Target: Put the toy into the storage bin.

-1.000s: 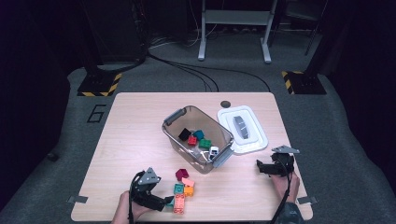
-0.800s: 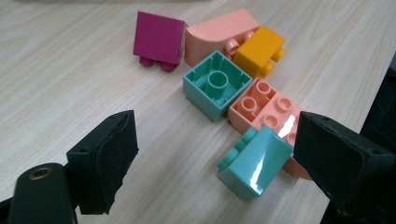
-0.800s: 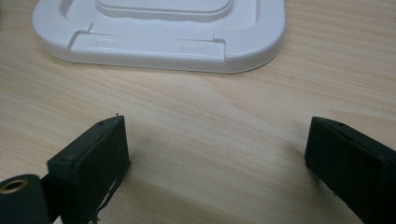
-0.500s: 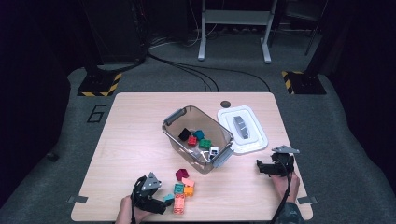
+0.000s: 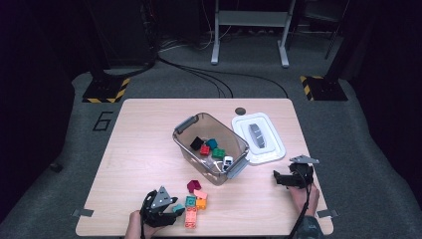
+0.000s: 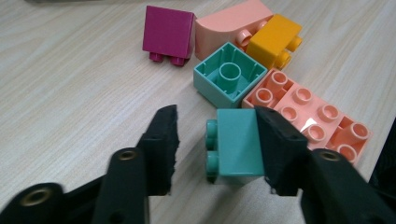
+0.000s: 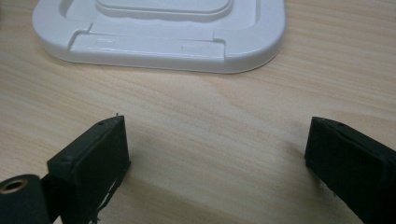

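Closing on the teal brick [image 6: 236,147]
Our left gripper [image 6: 217,140] has been closing; one pad touches. We centre before squeezing.

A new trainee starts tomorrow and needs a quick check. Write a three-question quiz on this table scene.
1. Fill the blank: the small plastic brick between the jaws of the left tool is ___ in colour.
2. True or false: the white plastic lid is fitted on the clear plastic bin.
3. What lies between the jaws of the right tool?

Key
1. Teal. The left tool's jaws have just been closing with the brick between them. One pad touches it and the other is still apart.
2. False. The lid lies flat on the wooden table beside the bin.
3. Nothing, just bare table. Its jaws stand wide open.
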The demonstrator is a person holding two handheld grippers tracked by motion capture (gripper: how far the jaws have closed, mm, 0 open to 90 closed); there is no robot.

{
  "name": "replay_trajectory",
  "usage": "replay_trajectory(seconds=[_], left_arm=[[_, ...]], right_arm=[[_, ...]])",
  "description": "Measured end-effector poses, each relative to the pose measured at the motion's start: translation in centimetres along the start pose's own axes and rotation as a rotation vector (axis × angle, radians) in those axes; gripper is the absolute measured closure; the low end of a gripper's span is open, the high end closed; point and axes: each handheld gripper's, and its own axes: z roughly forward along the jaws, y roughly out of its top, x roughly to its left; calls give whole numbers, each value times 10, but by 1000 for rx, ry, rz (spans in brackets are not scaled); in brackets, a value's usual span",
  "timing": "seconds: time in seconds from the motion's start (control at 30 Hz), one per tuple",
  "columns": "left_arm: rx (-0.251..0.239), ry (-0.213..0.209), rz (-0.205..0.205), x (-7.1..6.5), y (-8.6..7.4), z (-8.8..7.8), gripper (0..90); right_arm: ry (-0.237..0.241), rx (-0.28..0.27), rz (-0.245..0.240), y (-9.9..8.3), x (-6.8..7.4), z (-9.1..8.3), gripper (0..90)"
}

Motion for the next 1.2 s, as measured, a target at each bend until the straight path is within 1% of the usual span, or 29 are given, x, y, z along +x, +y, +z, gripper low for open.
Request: replay_trajectory(seconds=[0.1,0.17,0.23,0.27,0.3,0.33,0.37,0.43,0.5,0.53,0.6,0.67,0.73,0.83,0.87,0.93,1.0,1.07,1.2], left_arm=[[-1,0,2,-1,-1,1,666],[-5,-7,-4,1,-1,1,670],[-11,-4,-9,2,-1,1,672],[-25,-7,-23,2,-2,2,673],[-22,-13,-25,3,-1,2,674],[-24,-7,-20,5,-1,2,674],[-17,-11,-14,6,0,2,674],[-27,-10,-26,7,2,1,675],[-35,-2,-28,9,4,0,675],[-29,-2,-24,10,6,-2,675],[-40,4,-34,13,7,-3,675],[-43,10,-36,17,9,-4,675],[-48,13,-47,22,11,-7,675],[-55,30,-52,29,14,-10,675],[-53,44,-49,32,15,-12,675],[-61,57,-56,38,18,-14,675],[-60,73,-54,45,21,-16,675],[-77,82,-73,52,23,-18,675],[-89,94,-94,66,28,-21,675]], right_arm=[[-2,1,0,0,0,0,54],[-2,0,0,0,0,0,54],[0,0,0,0,0,0,54],[0,0,1,0,0,0,54],[-1,0,0,0,0,0,54],[0,0,0,0,0,0,54],[1,0,0,0,0,0,54],[1,0,0,0,0,0,54],[1,0,0,0,0,0,54],[1,0,-1,0,0,0,54],[0,1,-1,0,0,0,54],[1,0,-1,0,0,0,54],[1,0,-1,0,0,0,54],[1,0,-1,0,0,0,54],[1,0,0,0,0,0,54],[-1,0,-1,0,0,0,54],[0,1,-1,0,0,0,54],[0,1,-1,0,0,0,54],[0,0,-1,0,0,0,53]])
